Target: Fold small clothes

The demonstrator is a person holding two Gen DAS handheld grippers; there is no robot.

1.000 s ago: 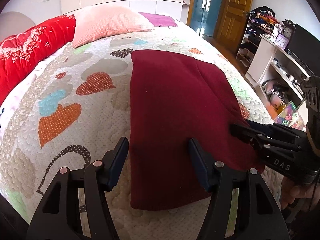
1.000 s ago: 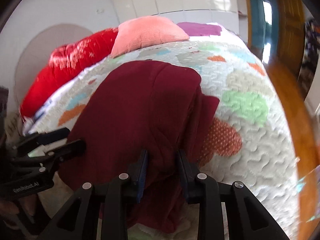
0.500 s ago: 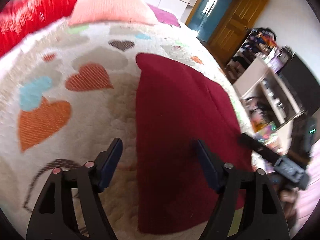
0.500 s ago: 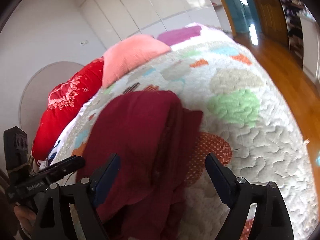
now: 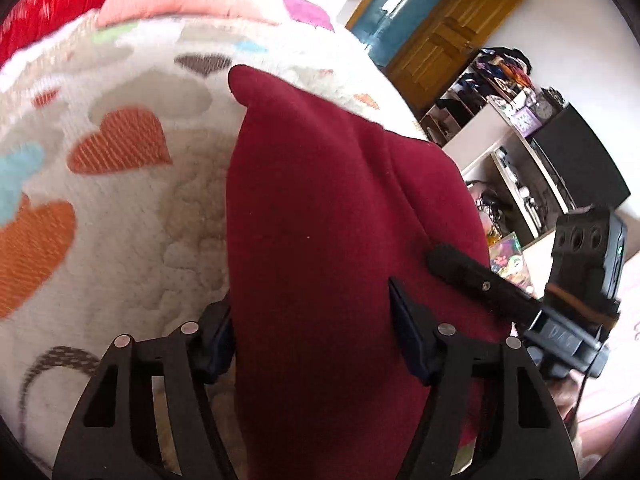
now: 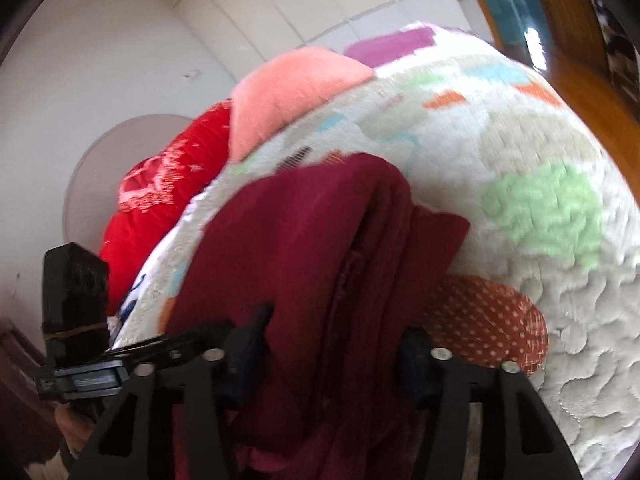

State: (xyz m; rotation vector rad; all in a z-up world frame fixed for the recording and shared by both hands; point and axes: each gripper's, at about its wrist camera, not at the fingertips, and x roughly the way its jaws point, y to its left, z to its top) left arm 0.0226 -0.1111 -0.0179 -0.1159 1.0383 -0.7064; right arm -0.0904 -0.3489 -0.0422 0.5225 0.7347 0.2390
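Between the closing jaws of the left gripper (image 5: 310, 344), at the bottom centre of the left wrist view, lies the near end of the folded maroon garment (image 5: 320, 208). Its left edge runs right beside the left finger, and the right finger rests on top of the cloth; whether the pads press on it yet is unclear. The garment stretches from there up the middle of the frame across the heart-patterned quilt (image 5: 120, 216). At the right edge of that frame, the right gripper (image 5: 472, 276) reaches onto the cloth's right side.

Low in the centre of the right wrist view, the right gripper (image 6: 332, 344) is also closing, its jaws half apart with a thick bunch of the garment (image 6: 304, 248) between them. A narrower layer of cloth sticks out to the right over a dotted red heart patch (image 6: 488, 320). At lower left, the left gripper (image 6: 120, 364) crosses in beside the right one's left finger.

Beyond the garment, a pink pillow (image 6: 292, 88) and a red cushion (image 6: 160, 200) sit toward the upper left. White shelves (image 5: 516, 176) and a wooden door (image 5: 444, 48) fill the upper right of the left view.
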